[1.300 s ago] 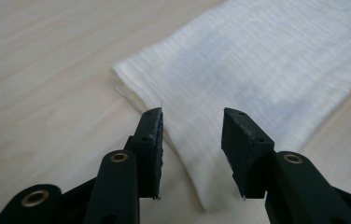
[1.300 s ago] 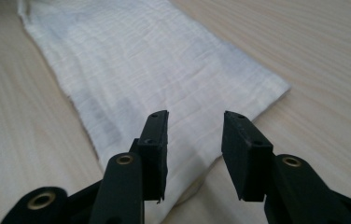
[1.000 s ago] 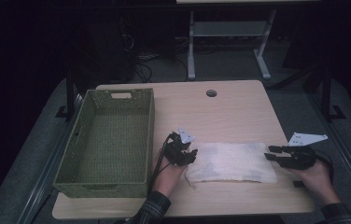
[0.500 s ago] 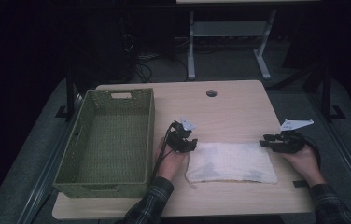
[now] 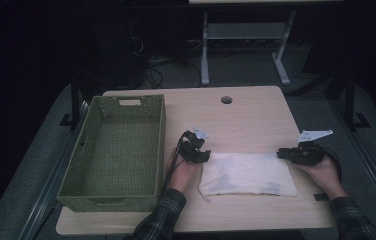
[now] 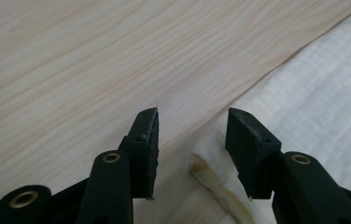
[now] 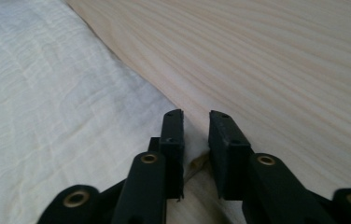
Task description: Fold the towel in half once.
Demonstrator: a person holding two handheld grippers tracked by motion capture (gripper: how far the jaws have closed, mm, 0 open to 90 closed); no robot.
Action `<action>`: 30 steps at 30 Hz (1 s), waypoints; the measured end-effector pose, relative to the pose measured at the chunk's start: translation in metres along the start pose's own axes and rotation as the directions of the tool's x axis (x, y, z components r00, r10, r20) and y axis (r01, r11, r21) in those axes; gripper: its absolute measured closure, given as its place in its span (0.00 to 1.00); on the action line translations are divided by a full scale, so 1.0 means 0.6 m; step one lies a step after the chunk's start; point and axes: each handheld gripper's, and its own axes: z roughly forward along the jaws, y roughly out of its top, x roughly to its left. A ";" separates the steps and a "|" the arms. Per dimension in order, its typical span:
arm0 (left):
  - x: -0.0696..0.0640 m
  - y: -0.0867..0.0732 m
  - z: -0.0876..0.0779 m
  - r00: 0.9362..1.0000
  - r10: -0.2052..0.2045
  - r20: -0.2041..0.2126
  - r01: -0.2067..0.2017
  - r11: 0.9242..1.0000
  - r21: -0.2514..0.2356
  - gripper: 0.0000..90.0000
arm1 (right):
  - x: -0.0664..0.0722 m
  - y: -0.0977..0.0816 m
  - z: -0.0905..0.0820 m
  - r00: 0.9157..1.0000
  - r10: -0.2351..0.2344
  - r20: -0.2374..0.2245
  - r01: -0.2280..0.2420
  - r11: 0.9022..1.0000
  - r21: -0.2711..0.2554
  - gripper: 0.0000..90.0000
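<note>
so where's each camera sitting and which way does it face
High view: fixed above the person's side, looking forward and down on the table, basket and cloth; both forearms and hands enter from the bottom.
Left gripper view: rides the left gripper, looking along its parted jaws at a cloth corner and bare wood.
Right gripper view: rides the right gripper, jaws just closing narrowly around the opposite cloth corner.
Shared: all three views show the cloth and the tabletop.
</note>
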 end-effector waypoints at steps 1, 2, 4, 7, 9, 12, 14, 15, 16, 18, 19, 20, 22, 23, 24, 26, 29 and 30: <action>0.002 -0.001 0.003 1.000 -0.003 0.004 0.003 1.000 0.005 0.61 | 0.001 0.000 0.000 1.000 0.002 -0.003 -0.002 1.000 0.002 0.87; 0.003 -0.002 0.006 1.000 -0.001 0.006 0.001 1.000 0.015 0.63 | 0.002 0.001 0.000 1.000 0.010 -0.007 -0.010 1.000 0.006 0.89; 0.005 -0.005 0.012 1.000 -0.002 0.013 0.001 1.000 0.023 0.65 | 0.001 0.001 0.000 1.000 -0.011 -0.007 0.011 1.000 0.004 0.91; 0.005 -0.005 0.013 0.999 -0.004 0.035 0.003 1.000 0.015 0.73 | 0.002 0.001 0.000 1.000 -0.015 -0.012 0.015 1.000 0.008 0.93; 0.002 -0.005 0.013 0.998 -0.003 0.062 0.002 1.000 0.013 0.85 | 0.005 0.003 0.000 1.000 -0.020 -0.009 0.021 1.000 0.011 0.94; -0.004 -0.003 0.012 0.998 0.018 0.061 -0.020 1.000 0.020 0.95 | 0.006 0.004 0.000 0.999 -0.045 0.015 0.045 0.999 0.015 0.95; 0.000 -0.002 0.011 0.998 0.003 0.067 -0.005 1.000 0.020 0.96 | 0.002 0.004 -0.001 0.999 -0.041 0.022 0.040 0.999 0.012 0.95; 0.002 -0.002 0.009 0.998 -0.006 0.069 0.005 1.000 0.013 0.96 | 0.000 0.005 -0.002 0.999 -0.030 0.028 0.030 0.999 0.017 0.95; 0.003 -0.001 0.006 0.997 -0.015 0.069 0.014 1.000 0.002 0.96 | -0.004 0.006 -0.003 0.999 -0.034 0.037 0.034 0.999 0.017 0.96; 0.005 0.003 0.000 0.998 -0.019 0.067 0.021 1.000 -0.019 0.97 | -0.009 0.009 -0.002 0.998 -0.026 0.048 0.025 1.000 0.018 0.96; 0.006 0.006 -0.003 0.998 -0.016 0.063 0.018 0.999 -0.028 0.97 | -0.013 0.011 -0.001 0.998 -0.040 0.057 0.039 0.999 0.013 0.96; 0.006 0.009 -0.005 0.998 -0.019 0.062 0.021 0.999 -0.039 0.97 | -0.015 0.015 -0.001 0.997 -0.039 0.065 0.039 0.999 0.013 0.96; 0.006 0.014 -0.008 0.998 -0.024 0.060 0.027 0.998 -0.057 0.97 | -0.020 0.023 -0.001 0.996 -0.033 0.083 0.033 0.999 0.005 0.96; 0.007 0.016 -0.008 0.998 -0.027 0.060 0.031 0.997 -0.064 0.97 | -0.025 0.027 -0.001 0.995 -0.041 0.091 0.041 0.999 0.001 0.96; 0.009 0.018 -0.009 0.998 -0.026 0.059 0.030 0.997 -0.065 0.97 | -0.028 0.032 -0.001 0.995 -0.036 0.096 0.037 0.999 -0.011 0.96; 0.011 0.023 -0.011 0.998 -0.031 0.048 0.035 0.996 -0.082 0.97 | -0.035 0.040 -0.001 0.994 -0.034 0.108 0.036 0.999 -0.023 0.96; 0.014 0.027 -0.014 0.998 -0.037 0.041 0.040 0.994 -0.097 0.97 | -0.039 0.051 -0.001 0.992 -0.031 0.121 0.036 0.999 -0.037 0.96; 0.015 0.028 -0.015 0.999 -0.035 0.038 0.039 0.994 -0.099 0.97 | -0.039 0.053 -0.002 0.993 -0.029 0.119 0.034 0.998 -0.046 0.96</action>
